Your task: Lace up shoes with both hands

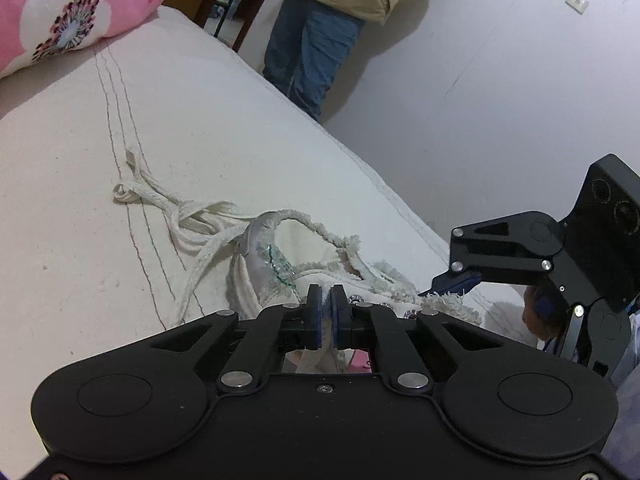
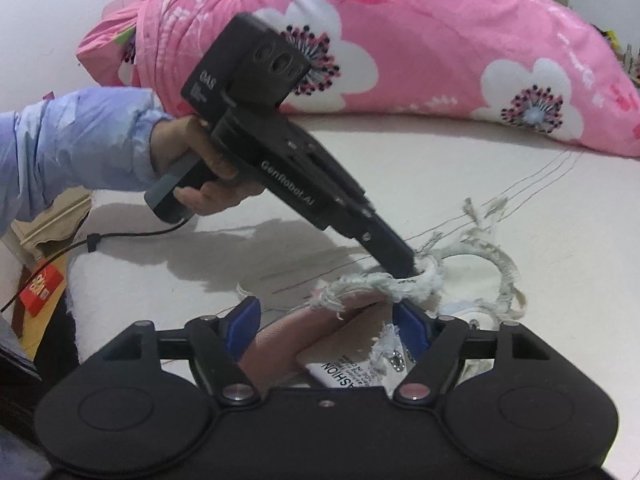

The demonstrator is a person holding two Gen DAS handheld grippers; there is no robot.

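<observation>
**A:** Where is the shoe (image 1: 320, 264) lying?

**B:** On the cream mattress (image 1: 200, 128), close to its long edge, the one beside the wall. It is a white canvas shoe with a frayed collar, and it sits right in front of both tools, touching them.

**A:** And the left gripper (image 1: 326, 312)?

**B:** Its blue pads are clenched with a strip of the shoe's white fabric or lace pinched between them; which of the two I cannot tell. From the right wrist view its tip is buried in the frayed rim (image 2: 416, 276) of the shoe's opening, held by a hand (image 2: 208, 176) in a pale blue sleeve.

**A:** The right gripper (image 2: 326, 324)?

**B:** Released, jaws spread wide. The shoe's pink lining and tongue label lie between the fingers, but the pads do not press on them.

**A:** The laces (image 1: 188, 216)?

**B:** A loose tangle of flat white lace trails from the shoe's heel end toward the middle of the mattress, across the stitched lines.

**A:** Anything else?

**B:** A pink flowered pillow (image 2: 400, 40) at the far end of the mattress, and a person in jeans (image 1: 308, 52) standing by the wall.
</observation>
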